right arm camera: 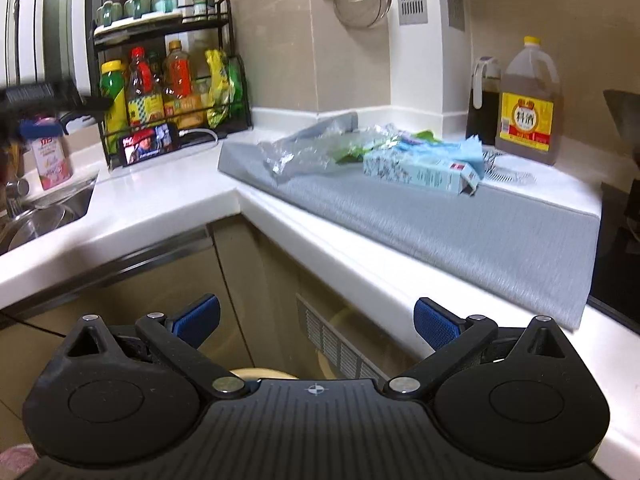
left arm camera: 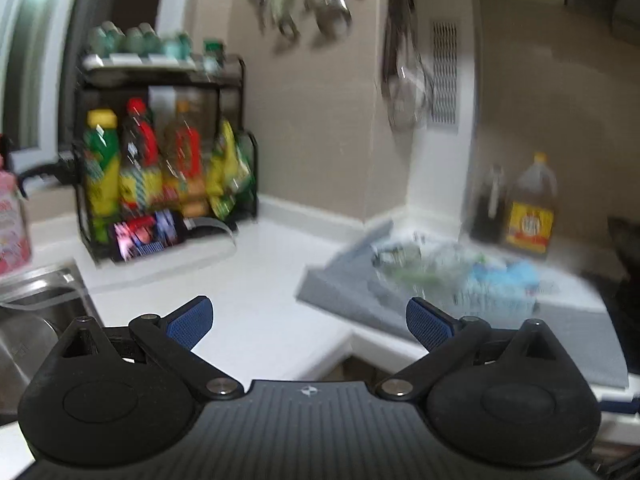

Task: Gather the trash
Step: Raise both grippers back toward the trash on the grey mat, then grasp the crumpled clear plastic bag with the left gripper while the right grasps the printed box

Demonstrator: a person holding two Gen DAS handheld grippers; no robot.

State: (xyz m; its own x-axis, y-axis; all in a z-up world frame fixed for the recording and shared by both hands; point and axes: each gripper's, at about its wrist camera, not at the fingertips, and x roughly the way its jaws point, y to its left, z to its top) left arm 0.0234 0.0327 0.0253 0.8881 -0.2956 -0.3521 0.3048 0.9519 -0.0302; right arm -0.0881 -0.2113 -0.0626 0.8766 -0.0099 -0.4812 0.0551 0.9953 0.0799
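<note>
At the far left we see the steel sink (right arm camera: 44,216) with a pink canister (right arm camera: 50,152) on its rim. Next stands the black rack (right arm camera: 168,80) of sauce bottles, a phone (right arm camera: 150,144) leaning at its foot, on the white counter (right arm camera: 172,192). Our left gripper (left arm camera: 310,322) hangs over that counter, fingers wide apart and holding nothing; its view is blurred. Our right gripper (right arm camera: 316,322) is spread just as wide and empty, low before the cabinet doors. Right of the corner lies the grey mat (right arm camera: 460,232) carrying the trash: crumpled clear plastic (right arm camera: 296,156), a flattened pale-blue carton (right arm camera: 424,172) and blue paper (right arm camera: 460,150). Beyond them stand 2 bottles, a dark sauce bottle (right arm camera: 484,108) and a large yellow-labelled jug (right arm camera: 528,108).
</note>
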